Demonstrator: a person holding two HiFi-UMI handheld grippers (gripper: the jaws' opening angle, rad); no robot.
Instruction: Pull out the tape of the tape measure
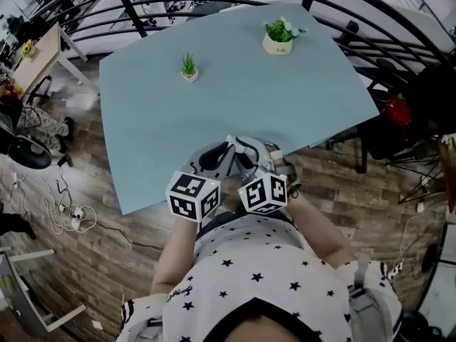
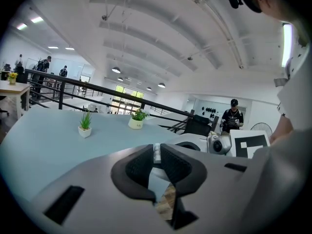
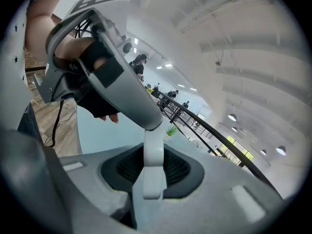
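Note:
Both grippers meet tip to tip over the near edge of the pale blue table, just in front of the person's body. My right gripper is shut on the white tape measure, which shows edge-on as a flat white slab between its dark pads. My left gripper pinches a small whitish tab at its very tips, the end of the tape. In the head view the left gripper and the right gripper almost touch, and they hide the tape measure. No length of drawn-out tape shows.
Two small potted plants stand far back on the table, a thin one and a bushier one. A black railing runs behind the table. Cables lie on the wood floor at left. A person stands far off.

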